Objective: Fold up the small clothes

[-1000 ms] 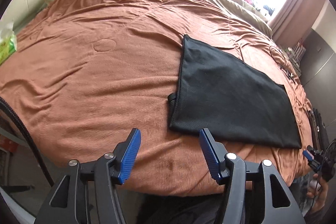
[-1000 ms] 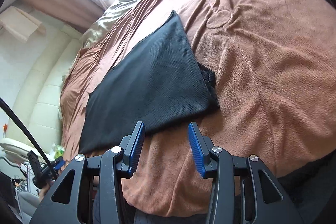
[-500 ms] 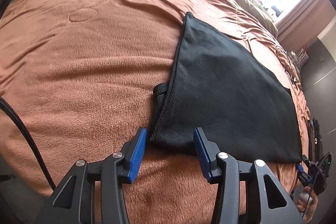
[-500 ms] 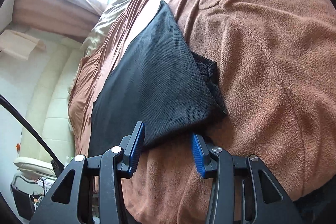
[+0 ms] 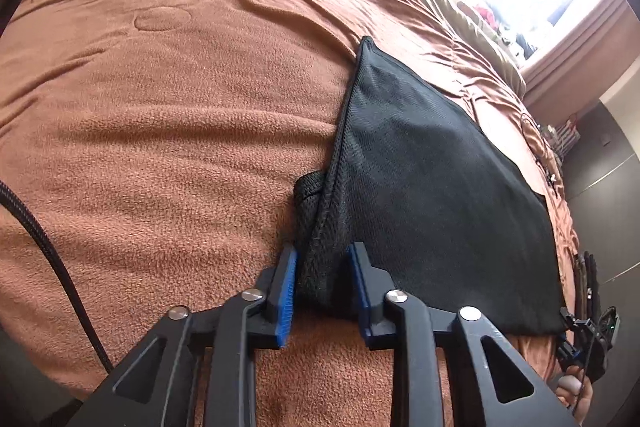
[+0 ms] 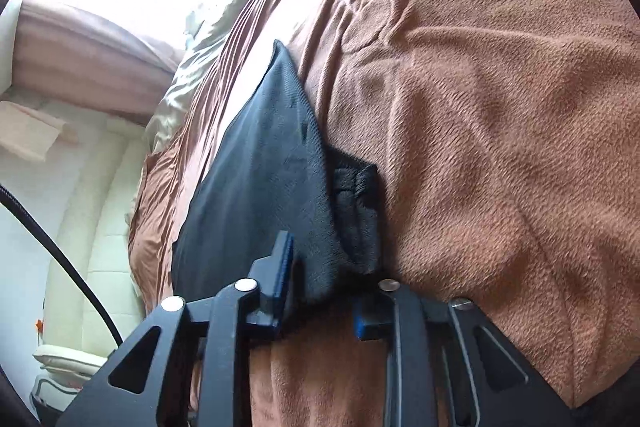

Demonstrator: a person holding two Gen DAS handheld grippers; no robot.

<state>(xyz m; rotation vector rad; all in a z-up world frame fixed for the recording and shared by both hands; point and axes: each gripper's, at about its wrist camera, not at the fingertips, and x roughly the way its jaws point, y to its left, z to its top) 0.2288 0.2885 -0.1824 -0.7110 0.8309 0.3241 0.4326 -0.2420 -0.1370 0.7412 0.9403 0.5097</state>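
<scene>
The black garment (image 5: 432, 187) lay flat on the brown blanket (image 5: 180, 131), near the bed's front edge. Both claws had just been closing: the left gripper (image 5: 322, 283) pinched 1 near corner, the right gripper (image 6: 320, 287) the other. To fold cleanly, I reckoned both corners should rise together, level, and travel toward the far edge.

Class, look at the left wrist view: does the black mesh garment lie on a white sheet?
No, the black mesh garment lies on a brown fleece blanket.
</scene>
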